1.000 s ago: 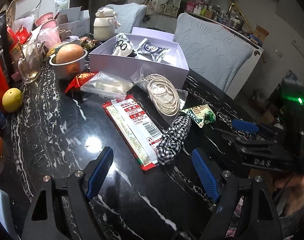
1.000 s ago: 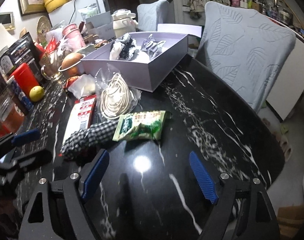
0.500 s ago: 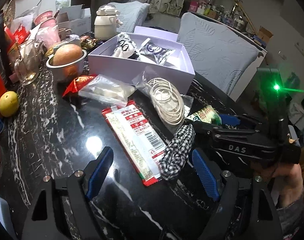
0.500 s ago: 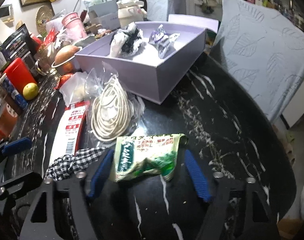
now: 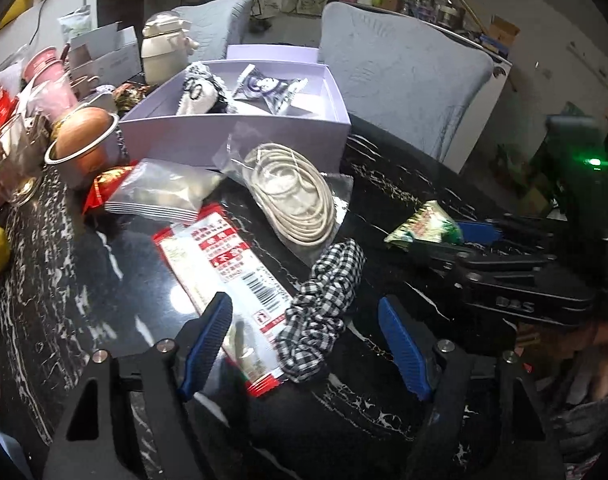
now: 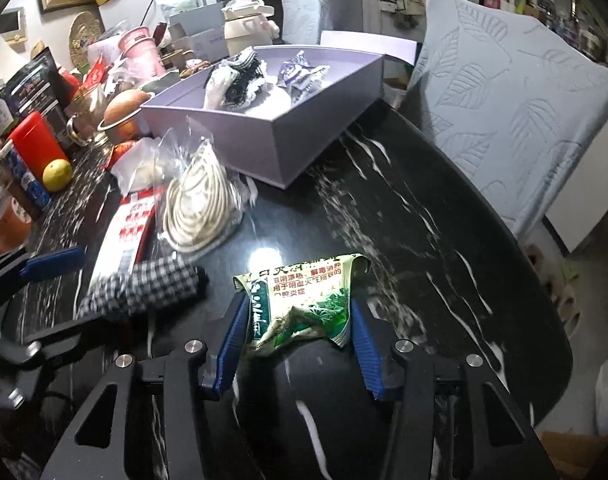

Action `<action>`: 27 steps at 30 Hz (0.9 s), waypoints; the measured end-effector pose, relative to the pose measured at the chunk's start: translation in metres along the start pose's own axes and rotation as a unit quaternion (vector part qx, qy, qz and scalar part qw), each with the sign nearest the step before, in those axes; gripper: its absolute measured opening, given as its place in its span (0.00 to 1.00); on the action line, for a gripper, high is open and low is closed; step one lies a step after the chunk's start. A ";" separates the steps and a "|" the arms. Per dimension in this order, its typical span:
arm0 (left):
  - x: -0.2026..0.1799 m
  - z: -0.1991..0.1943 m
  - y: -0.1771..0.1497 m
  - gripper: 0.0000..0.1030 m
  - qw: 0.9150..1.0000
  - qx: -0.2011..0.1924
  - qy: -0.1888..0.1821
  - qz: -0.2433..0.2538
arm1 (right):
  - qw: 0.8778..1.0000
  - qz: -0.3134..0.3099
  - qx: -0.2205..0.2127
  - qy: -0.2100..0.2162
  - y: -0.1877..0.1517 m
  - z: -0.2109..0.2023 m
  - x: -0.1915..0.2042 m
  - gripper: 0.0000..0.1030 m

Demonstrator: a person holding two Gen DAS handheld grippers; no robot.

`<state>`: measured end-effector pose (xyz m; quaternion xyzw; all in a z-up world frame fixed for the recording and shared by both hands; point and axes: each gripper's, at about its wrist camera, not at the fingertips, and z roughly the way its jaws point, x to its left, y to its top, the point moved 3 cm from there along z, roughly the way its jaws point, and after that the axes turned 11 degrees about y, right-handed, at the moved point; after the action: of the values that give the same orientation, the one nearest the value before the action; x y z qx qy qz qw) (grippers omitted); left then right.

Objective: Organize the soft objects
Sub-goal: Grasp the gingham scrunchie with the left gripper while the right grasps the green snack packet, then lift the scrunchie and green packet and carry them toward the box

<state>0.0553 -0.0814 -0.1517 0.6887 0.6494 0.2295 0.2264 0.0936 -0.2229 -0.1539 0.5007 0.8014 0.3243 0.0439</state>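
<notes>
Both wrist cameras look steeply down, close over 1 shared table (image 5: 84, 272).

The right hand-held gripper (image 6: 296, 320), low in the middle of its own view, pointed steeply down; its blue pads (image 6: 234, 334) had just been closing and pinched a green sachet (image 6: 304, 300) from both sides. The left hand-held gripper (image 5: 304, 344) tilted down too, jaws narrowing but apart, nothing pressed. A hand (image 5: 584, 376) showed at lower right.

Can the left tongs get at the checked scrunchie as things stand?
Probably yes. The checked scrunchie lies between the left tongs, which have just been closing, nothing over it. The red-edged packet beside it also sits between them.
</notes>
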 end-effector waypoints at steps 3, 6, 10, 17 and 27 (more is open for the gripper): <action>-0.006 0.007 -0.001 0.62 1.000 -0.001 0.007 0.014 | 1.000 0.005 0.006 0.000 -0.010 -0.010 -0.005 0.48; -0.012 0.014 -0.001 0.62 0.999 0.000 0.022 0.030 | 1.000 0.006 0.012 0.006 -0.018 -0.017 -0.005 0.48; -0.020 0.016 0.000 0.43 0.998 -0.013 0.039 0.048 | 1.000 0.013 0.016 0.017 -0.026 -0.021 -0.004 0.51; -0.020 0.017 0.003 0.25 0.997 -0.020 0.055 0.043 | 1.000 0.005 0.016 0.010 -0.030 -0.021 0.001 0.68; -0.014 0.000 0.004 0.24 1.000 -0.018 0.018 0.006 | 0.998 -0.047 0.012 -0.039 -0.032 -0.013 0.014 0.49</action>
<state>0.0578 -0.0955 -0.1500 0.6841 0.6450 0.2553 0.2255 0.0572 -0.2264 -0.1580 0.4754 0.8254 0.2925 0.0841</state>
